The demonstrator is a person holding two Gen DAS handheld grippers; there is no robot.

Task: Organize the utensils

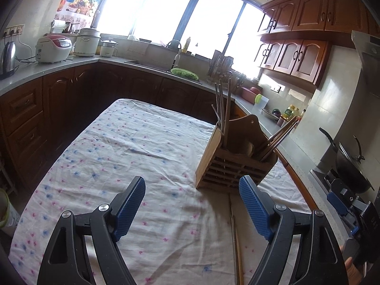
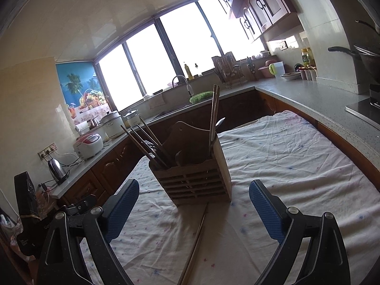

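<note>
On the cloth-covered counter [image 1: 133,137] before me, going from my left side across, my left gripper [image 1: 192,204] hangs with its fingers [image 1: 129,205] spread wide and nothing between them; just past its right finger stands the wooden utensil holder [image 1: 234,161], chopsticks [image 1: 223,109] upright in one compartment and more leaning out of the other; a loose pair of chopsticks [image 1: 236,242] lies flat on the cloth at the foot of the holder, running back toward me. My right gripper [image 2: 193,210] is likewise open and empty, its fingers [image 2: 266,211] either side of that same loose pair [image 2: 197,235], the holder [image 2: 197,178] straight ahead of it; a spoon [image 2: 219,122] pokes up beside the upright sticks. I judge the step in hand is the pickup of the last stray pair, the rest being already stowed; the next move calls for lowering the right fingers around the thin sticks, closing squarely so both come up together, then tipping them into a compartment without knocking the holder. Beyond the flowered cloth, wrinkled and loose, the room is a kitchen; rice cookers [image 1: 53,48] and a kettle [image 1: 8,57] at the left, a sink [image 1: 152,65] under bright windows, dark wood cabinets [image 1: 294,57], a wok [image 1: 351,166] at the right.
</note>
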